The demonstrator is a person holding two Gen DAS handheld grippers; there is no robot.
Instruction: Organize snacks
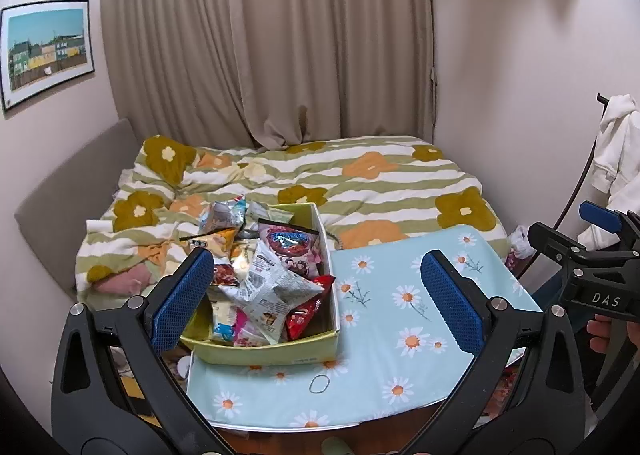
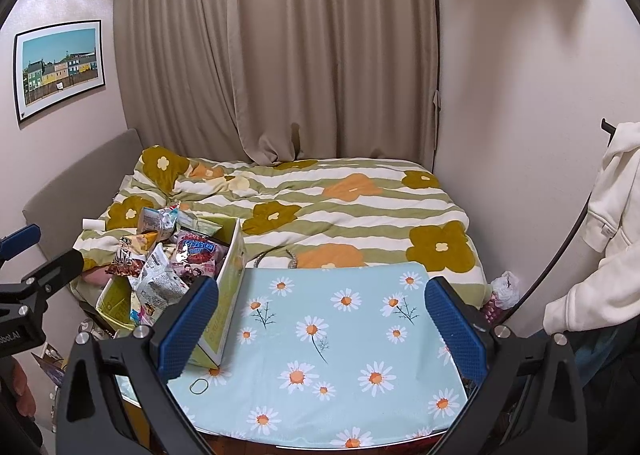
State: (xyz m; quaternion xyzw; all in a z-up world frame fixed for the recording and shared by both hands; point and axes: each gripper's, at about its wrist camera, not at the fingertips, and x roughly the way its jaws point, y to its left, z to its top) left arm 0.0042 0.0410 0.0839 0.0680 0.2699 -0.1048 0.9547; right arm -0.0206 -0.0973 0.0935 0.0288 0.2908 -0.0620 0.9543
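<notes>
A yellow-green cardboard box [image 1: 280,351] sits on the left part of a daisy-print table [image 1: 400,295], piled with several snack packets [image 1: 276,287], among them a pink one [image 1: 290,245] and a red one [image 1: 304,315]. My left gripper [image 1: 316,295] is open and empty, held just before the box. My right gripper [image 2: 322,319] is open and empty over the table's bare cloth [image 2: 340,335], with the box [image 2: 228,295] and its snacks [image 2: 172,267] to its left. The right gripper also shows at the right edge of the left wrist view [image 1: 592,255].
A bed with a flowered green-striped quilt [image 1: 360,183] lies behind the table. Beige curtains [image 1: 280,35] hang at the back. White clothing [image 2: 600,235] hangs at the right. A small rubber ring [image 1: 319,383] lies on the cloth near the box. A grey headboard [image 1: 72,191] is at left.
</notes>
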